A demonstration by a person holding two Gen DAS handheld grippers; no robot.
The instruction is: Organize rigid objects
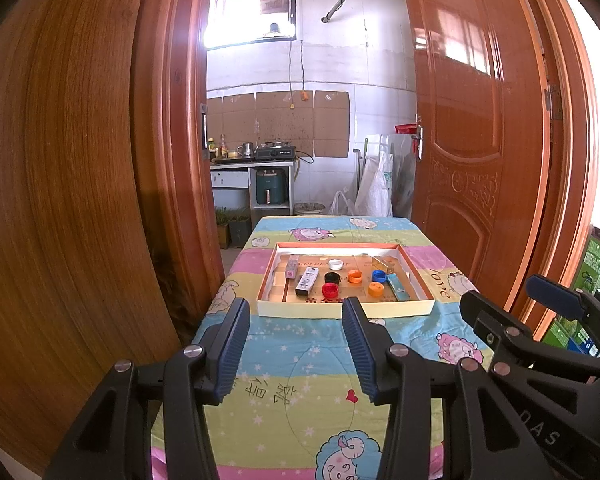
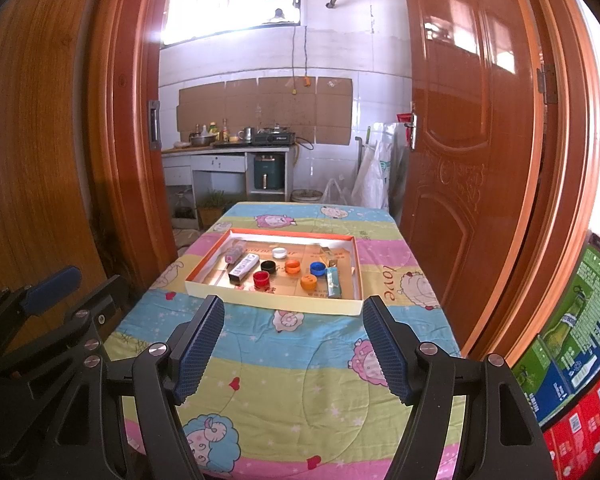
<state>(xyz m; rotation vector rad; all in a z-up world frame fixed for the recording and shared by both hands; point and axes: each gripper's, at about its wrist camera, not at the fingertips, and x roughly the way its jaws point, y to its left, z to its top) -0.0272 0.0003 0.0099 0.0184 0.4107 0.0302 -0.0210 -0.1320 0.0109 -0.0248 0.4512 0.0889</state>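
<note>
Left wrist view shows both grippers, left and right, spread apart and holding nothing, well short of the tray. You should approach low over its near wall and pick one cap squarely.

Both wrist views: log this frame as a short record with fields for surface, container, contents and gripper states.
surface: table under a striped cartoon-sheep cloth
container: shallow tray, orange-edged, at mid-table
caps in tray: white cap, black cap, red cap, two orange caps, blue cap
other contents: several small boxes, labels unreadable
left gripper: open, empty, short of the tray
right gripper: open, empty, short of the tray
contact: none
</note>
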